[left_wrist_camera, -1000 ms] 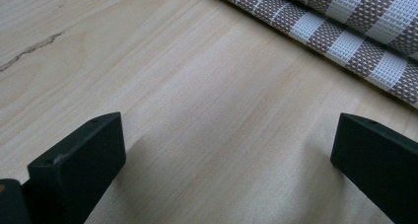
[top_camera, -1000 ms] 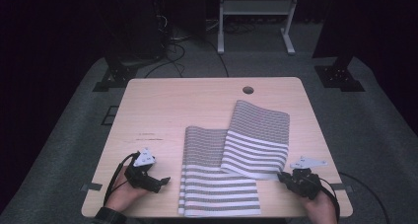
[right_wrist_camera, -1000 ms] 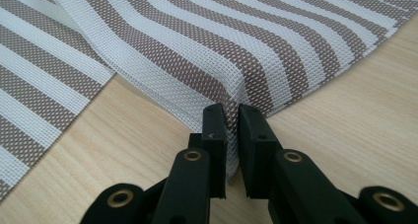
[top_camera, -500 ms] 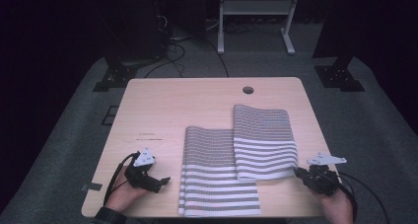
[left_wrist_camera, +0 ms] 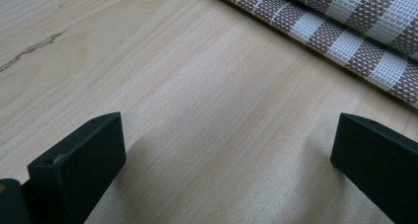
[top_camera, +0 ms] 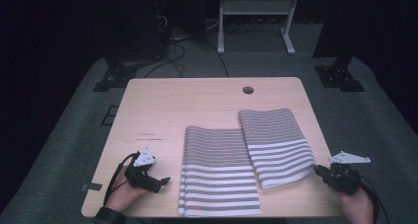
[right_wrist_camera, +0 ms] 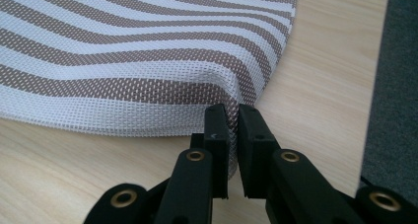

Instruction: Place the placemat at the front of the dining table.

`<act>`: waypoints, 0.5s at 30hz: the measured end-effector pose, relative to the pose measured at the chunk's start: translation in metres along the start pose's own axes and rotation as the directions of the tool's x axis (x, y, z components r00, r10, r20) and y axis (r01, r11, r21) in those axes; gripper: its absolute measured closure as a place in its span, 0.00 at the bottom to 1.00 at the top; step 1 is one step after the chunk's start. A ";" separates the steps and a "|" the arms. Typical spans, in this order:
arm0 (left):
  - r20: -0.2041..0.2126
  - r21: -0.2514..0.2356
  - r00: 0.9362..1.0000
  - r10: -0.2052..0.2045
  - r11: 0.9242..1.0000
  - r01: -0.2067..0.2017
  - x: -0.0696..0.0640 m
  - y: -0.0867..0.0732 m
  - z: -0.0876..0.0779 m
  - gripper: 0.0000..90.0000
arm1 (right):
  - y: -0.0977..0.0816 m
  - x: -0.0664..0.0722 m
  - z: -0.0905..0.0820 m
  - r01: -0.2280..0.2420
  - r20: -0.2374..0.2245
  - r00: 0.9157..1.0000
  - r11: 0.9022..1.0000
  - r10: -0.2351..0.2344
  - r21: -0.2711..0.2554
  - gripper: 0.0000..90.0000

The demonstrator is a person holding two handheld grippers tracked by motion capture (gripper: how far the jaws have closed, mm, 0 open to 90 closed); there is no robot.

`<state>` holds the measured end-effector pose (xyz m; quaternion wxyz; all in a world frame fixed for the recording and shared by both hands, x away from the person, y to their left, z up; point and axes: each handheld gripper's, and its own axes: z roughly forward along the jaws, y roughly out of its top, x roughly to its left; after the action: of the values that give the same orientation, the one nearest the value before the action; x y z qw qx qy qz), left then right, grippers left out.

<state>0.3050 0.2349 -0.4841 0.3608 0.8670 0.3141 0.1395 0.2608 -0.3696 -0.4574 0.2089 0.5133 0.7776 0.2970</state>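
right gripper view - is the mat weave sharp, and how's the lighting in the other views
Right gripper view: weave of the striped mat crisp, evenly lit, right gripper sharp. High view: table lit, surroundings nearly black, slightly soft. Left gripper view: wood grain clear, soft shadows beside the left gripper jaws.

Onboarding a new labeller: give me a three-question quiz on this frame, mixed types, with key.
1. True or false: the right tongs are shut on a corner of the right striped mat.
2. What lies between the jaws of the left tongs? A) mat edge B) bare table C) cable
3. How many striped mats lie on the table?

Key: 1 true; 2 B; 3 two: the right one and the left striped mat.
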 end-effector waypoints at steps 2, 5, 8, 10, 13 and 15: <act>0.001 0.000 1.000 -0.001 1.000 0.001 0.000 0.000 0.000 0.00 | -0.002 -0.004 0.000 -0.006 0.002 1.000 1.000 0.006 0.003 0.91; 0.000 0.001 1.000 0.000 1.000 0.000 0.000 0.000 0.000 0.00 | -0.004 -0.007 -0.002 -0.026 0.012 1.000 1.000 0.026 0.004 0.81; 0.000 0.000 1.000 0.000 1.000 0.000 0.000 0.000 0.000 0.00 | -0.004 -0.011 -0.008 -0.057 0.015 0.998 0.998 0.057 -0.029 0.77; 0.000 0.001 1.000 0.000 1.000 0.000 0.000 0.000 0.000 0.00 | -0.003 -0.012 -0.012 -0.071 0.011 0.997 0.996 0.072 -0.060 0.72; 0.000 0.000 1.000 0.000 1.000 0.000 0.000 0.000 0.000 0.00 | -0.004 -0.013 -0.010 -0.091 0.008 0.996 0.993 0.091 -0.071 0.63; 0.000 0.001 1.000 0.000 1.000 0.000 0.000 0.000 0.000 0.00 | -0.003 -0.013 -0.005 -0.100 0.003 0.995 0.993 0.101 -0.066 0.57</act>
<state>0.3050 0.2349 -0.4841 0.3605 0.8671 0.3141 0.1394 0.2602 -0.3837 -0.4557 0.2127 0.5455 0.7400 0.3310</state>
